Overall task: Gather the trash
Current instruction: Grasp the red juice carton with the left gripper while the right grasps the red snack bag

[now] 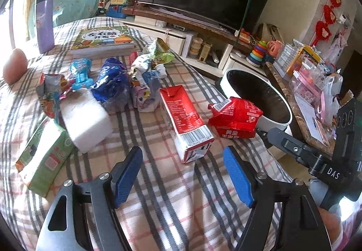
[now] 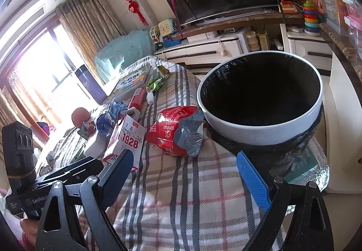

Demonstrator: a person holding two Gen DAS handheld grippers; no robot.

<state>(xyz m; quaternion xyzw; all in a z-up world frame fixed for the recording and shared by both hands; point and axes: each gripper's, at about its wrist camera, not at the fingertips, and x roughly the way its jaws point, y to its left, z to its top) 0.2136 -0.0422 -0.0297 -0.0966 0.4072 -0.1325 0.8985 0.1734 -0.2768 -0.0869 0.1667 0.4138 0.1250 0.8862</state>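
My left claw (image 1: 183,174) hangs wide & empty over the plaid cloth (image 1: 163,205), red milk carton (image 1: 185,119) just ahead of the tips. Right claw (image 2: 185,174) also wide, nothing in it; crumpled red bag (image 2: 174,131) lies beside the white bin (image 2: 260,133), other wrappers (image 1: 110,83) further back

One red carton (image 1: 186,122), one red bag (image 1: 235,117), one bin (image 1: 275,124), one book (image 1: 103,39), one foam block (image 1: 84,118), one tissue pack (image 1: 44,155).
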